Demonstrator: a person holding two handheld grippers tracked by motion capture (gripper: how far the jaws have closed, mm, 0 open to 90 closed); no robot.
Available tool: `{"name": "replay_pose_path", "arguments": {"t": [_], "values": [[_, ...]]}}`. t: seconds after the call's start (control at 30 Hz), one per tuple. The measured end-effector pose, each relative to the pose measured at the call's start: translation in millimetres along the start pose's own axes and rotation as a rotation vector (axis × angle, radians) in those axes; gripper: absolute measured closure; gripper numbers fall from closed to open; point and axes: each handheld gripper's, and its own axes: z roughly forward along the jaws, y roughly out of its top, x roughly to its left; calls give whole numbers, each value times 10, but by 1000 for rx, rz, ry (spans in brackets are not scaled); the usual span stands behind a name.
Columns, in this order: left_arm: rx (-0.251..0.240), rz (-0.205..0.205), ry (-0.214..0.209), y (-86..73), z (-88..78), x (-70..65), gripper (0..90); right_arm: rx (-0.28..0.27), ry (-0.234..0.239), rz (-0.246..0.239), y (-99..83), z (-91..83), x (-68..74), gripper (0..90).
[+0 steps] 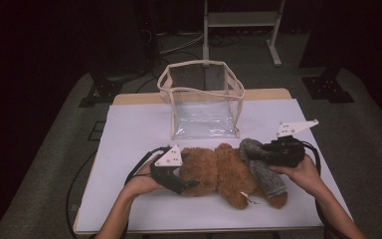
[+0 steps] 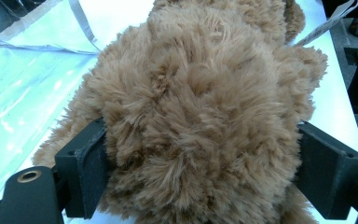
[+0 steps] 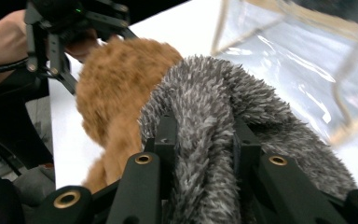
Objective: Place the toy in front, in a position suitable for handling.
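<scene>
Your left gripper sits at the teddy bear's head end, jaws wide around the brown fur and touching it on both sides; whether they squeeze, can't tell. Bear lies on its side across the white table, near the front edge, with open surface to its left. Behind it stands the clear bag, mouth up, well apart from the bear. Your right gripper is clamped on a fold of the grey furry cloth draped over the bear's lower half. Bare table runs to the right edge.
</scene>
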Motion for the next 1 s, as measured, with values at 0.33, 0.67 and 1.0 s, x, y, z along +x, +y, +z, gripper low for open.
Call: {"name": "replay_pose_path", "arguments": {"t": [0.33,0.67,1.0], "values": [[2,-2,7,-69,-39,10,122,55,2,-62,105,255,43,687],[-3,-1,16,-51,-8,-12,153,75,-14,-75,133,185,127,687],[-4,-11,10,-89,-52,6,134,129,66,-171,404,755,354,685]]}}
